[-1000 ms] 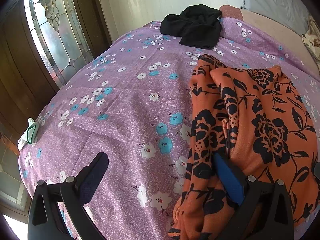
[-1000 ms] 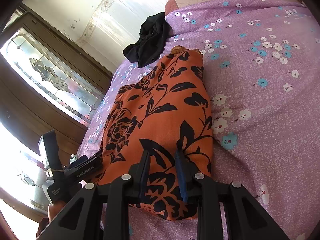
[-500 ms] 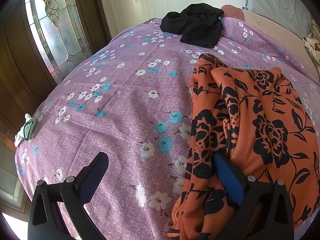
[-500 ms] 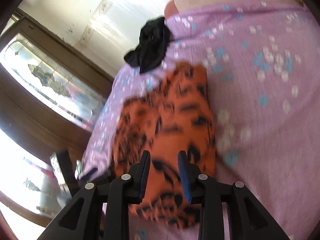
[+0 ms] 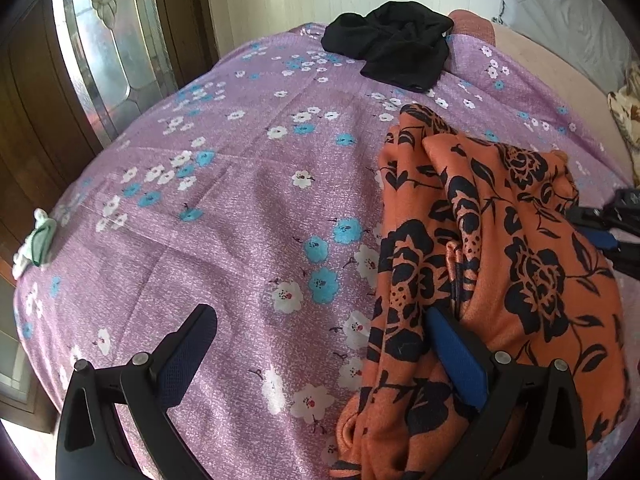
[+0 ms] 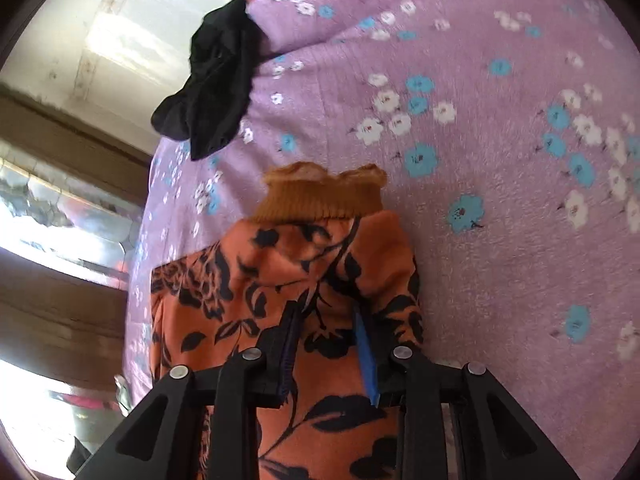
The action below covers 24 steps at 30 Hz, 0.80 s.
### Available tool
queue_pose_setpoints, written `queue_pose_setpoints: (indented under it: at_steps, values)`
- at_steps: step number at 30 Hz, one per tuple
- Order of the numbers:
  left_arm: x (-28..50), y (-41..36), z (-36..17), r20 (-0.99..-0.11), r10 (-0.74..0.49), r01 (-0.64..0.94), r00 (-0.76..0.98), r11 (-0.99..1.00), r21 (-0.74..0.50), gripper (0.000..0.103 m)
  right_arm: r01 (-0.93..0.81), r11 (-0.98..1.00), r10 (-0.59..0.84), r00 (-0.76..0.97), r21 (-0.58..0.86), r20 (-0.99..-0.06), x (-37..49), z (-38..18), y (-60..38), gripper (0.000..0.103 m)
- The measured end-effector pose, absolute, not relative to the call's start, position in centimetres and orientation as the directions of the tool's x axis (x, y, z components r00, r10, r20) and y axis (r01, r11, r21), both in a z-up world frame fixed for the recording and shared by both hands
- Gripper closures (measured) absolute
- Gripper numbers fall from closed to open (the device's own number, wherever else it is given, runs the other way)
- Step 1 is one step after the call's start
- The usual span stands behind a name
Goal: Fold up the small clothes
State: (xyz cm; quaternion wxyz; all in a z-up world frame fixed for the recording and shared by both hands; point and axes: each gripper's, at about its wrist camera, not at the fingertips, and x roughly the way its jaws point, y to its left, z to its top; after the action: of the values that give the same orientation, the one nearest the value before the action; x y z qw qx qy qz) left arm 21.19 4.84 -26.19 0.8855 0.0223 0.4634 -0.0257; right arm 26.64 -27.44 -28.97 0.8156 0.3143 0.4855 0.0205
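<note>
Surface: a bed covered by a lilac sheet (image 5: 240, 184) printed with small white and turquoise flowers; it fills most of both wrist views.
Main garment: an orange knit garment with a black rose-and-leaf print (image 5: 500, 264) lies bunched on the sheet, on the right side of the left wrist view and at the lower middle of the right wrist view (image 6: 288, 280).
Garment detail: a mustard-brown ribbed band with a frilled edge (image 6: 320, 196) shows at the far end of the garment in the right wrist view.
Left gripper: the left gripper (image 5: 320, 344) has its black jaws spread wide. One blue-padded finger (image 5: 456, 356) rests against the folds at the garment's near edge, while the other finger (image 5: 188, 352) stands over bare sheet, clear of the fabric. It clamps nothing.
Right gripper: the right gripper (image 6: 330, 344) has its jaws drawn close together, with a raised fold of the orange fabric pinched between the blue pads. It also shows at the right edge of the left wrist view (image 5: 604, 228), against the garment's far side.
Other clothes: a crumpled black garment (image 5: 392, 52) sits near the far edge of the bed, well apart from the orange one.
Small item: a pale green and white cloth piece (image 5: 38, 240) lies at the sheet's left edge.
Surroundings: a wooden door with patterned glass panes (image 5: 92, 52) stands beyond the bed on the left.
</note>
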Motion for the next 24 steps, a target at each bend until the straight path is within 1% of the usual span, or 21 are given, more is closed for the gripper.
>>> queue_pose_setpoints:
  at_steps: [2,3,4,5,6,8,10,12,14,16,19,21,22,24]
  values:
    - [21.3,5.3,-25.6,-0.822,-0.085,0.080,0.563,0.996,-0.048,0.000,0.252,0.808,0.336,0.546,0.532,-0.768,25.1,-27.9,-27.6,0.070]
    - [21.3,5.7,-25.0,-0.810,-0.126,0.088,0.573,0.992,-0.092,0.000,0.241,0.806,0.340,0.560,0.541,-0.755,24.0,-27.3,-27.9,0.065]
    - [21.1,6.0,-24.4,-0.793,-0.149,0.095,0.591,0.989,-0.116,0.000,0.231,0.800,0.350,0.570,0.554,-0.744,23.1,-27.0,-28.2,0.043]
    - [21.0,6.3,-23.5,-0.766,-0.158,0.099,0.624,0.987,-0.123,0.000,0.221,0.786,0.368,0.582,0.577,-0.725,21.9,-26.6,-28.6,0.032]
    - [20.9,6.4,-22.9,-0.749,-0.154,0.101,0.644,0.988,-0.116,0.000,0.212,0.773,0.378,0.603,0.598,-0.703,20.6,-26.2,-29.1,0.024]
    - [21.1,6.5,-22.3,-0.734,-0.169,0.121,0.658,0.986,-0.118,0.000,0.198,0.766,0.379,0.629,0.611,-0.679,18.4,-25.8,-29.8,0.024]
    - [22.1,6.2,-23.1,-0.767,-0.249,0.173,0.591,0.968,-0.181,0.000,0.191,0.744,0.411,0.624,0.640,-0.664,16.7,-26.2,-30.6,0.024]
    - [23.2,5.9,-24.2,-0.796,-0.320,0.190,0.514,0.947,-0.259,0.000,0.195,0.703,0.453,0.618,0.684,-0.643,15.6,-27.2,-31.2,0.024]
    - [24.0,5.6,-24.8,-0.802,-0.363,0.196,0.474,0.932,-0.306,0.000,0.203,0.657,0.486,0.622,0.726,-0.614,14.8,-28.4,-32.0,0.024]
    - [24.6,5.2,-24.8,-0.797,-0.383,0.221,0.468,0.923,-0.314,0.000,0.229,0.612,0.506,0.623,0.757,-0.597,14.7,-29.8,-32.8,0.024]
    - [25.9,4.1,-24.9,-0.792,-0.423,0.272,0.440,0.903,-0.332,0.000,0.253,0.531,0.572,0.597,0.809,-0.562,15.5,-31.6,-33.1,0.024]
    - [27.0,4.4,-25.2,-0.806,-0.414,0.257,0.424,0.908,-0.331,0.000,0.244,0.539,0.577,0.590,0.806,-0.565,16.4,-31.8,-32.8,0.024]
    - [27.2,4.9,-25.4,-0.812,-0.430,0.245,0.395,0.901,-0.358,0.000,0.238,0.544,0.581,0.586,0.805,-0.566,16.6,-31.8,-32.5,0.024]
    - [27.3,5.6,-25.9,-0.804,-0.515,0.212,0.297,0.857,-0.470,0.000,0.222,0.556,0.593,0.569,0.801,-0.570,17.6,-32.0,-31.9,0.024]
